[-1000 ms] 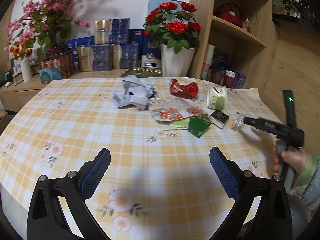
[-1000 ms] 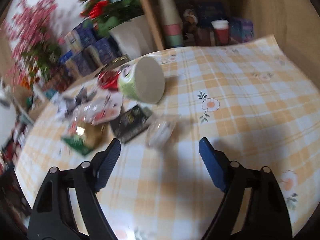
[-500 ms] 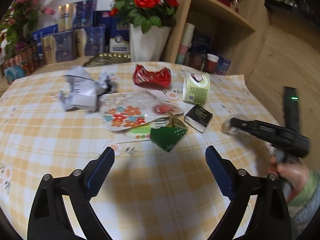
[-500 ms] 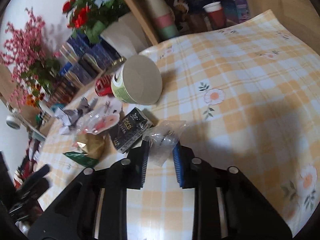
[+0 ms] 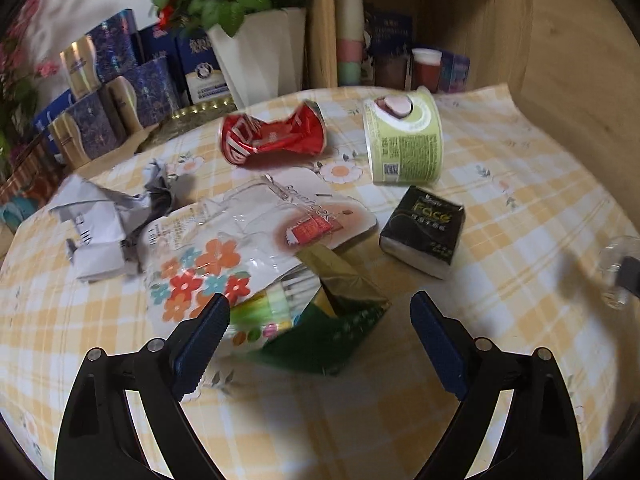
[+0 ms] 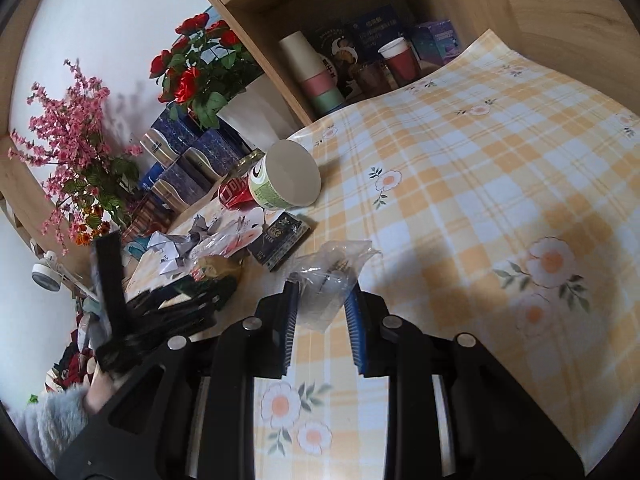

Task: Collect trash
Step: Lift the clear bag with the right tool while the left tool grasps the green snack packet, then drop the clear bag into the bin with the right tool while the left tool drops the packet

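Checked yellow tablecloth [image 5: 520, 184] holds the litter — right gripper [image 6: 322, 312] pinches a clear plastic wrapper [image 6: 328, 276] between its pads, left gripper [image 5: 316, 332], jaws spread and closing, straddles a green-gold foil packet [image 5: 340, 320] without touching it.

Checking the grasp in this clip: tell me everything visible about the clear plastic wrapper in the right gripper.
The clear plastic wrapper is a thin, see-through film, crumpled and glossy, with something faint and dark inside that is too blurred to name. It sits pinched between the blue pads of the right gripper, its upper part flaring out above the fingertips. It appears lifted over the checked tablecloth, right of the black tissue pack, not touching it.
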The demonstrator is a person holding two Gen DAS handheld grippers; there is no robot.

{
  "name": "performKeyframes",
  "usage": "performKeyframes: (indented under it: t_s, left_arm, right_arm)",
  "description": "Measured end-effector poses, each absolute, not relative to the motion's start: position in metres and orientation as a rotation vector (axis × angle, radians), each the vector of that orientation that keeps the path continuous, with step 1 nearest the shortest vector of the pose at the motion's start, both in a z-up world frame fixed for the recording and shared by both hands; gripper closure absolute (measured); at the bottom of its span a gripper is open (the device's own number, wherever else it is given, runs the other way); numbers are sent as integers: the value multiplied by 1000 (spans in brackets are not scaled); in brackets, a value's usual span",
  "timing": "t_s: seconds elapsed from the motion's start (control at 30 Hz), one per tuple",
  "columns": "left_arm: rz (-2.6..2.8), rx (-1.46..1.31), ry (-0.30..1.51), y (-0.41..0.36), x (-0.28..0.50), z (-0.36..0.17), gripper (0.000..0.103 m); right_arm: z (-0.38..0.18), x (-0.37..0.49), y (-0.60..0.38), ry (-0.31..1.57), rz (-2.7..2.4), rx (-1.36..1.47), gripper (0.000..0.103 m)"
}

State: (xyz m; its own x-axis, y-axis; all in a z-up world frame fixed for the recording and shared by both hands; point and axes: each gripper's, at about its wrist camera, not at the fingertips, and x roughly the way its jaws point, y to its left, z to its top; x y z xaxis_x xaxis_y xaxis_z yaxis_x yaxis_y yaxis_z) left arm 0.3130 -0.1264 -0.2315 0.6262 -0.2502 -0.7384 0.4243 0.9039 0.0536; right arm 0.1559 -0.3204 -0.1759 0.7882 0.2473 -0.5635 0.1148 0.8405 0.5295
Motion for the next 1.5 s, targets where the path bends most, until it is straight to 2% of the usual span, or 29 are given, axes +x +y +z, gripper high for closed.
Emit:
performKeyframes:
  t_s: [0.17, 0.37, 0.8, 1.2, 1.5]
  left_arm:
    - [-425, 290, 798, -129, 311, -228, 65]
    - [-463, 230, 731, -107, 279, -205, 73]
    - [-518, 54, 677, -47, 168, -154, 73]
    - [-497, -8, 680, -1, 71, -152, 73]
    - [-484, -12, 688, 15, 21, -168, 73]
  right_arm:
    - [-177, 146, -319, 680, 76, 568, 77]
    - [-175, 136, -308, 685, 91, 548, 77]
    - [-165, 104, -258, 722, 173, 455, 77]
    - [-154, 45, -204, 759, 292, 340, 77]
    - [-180, 1, -157, 837, 388, 223, 77]
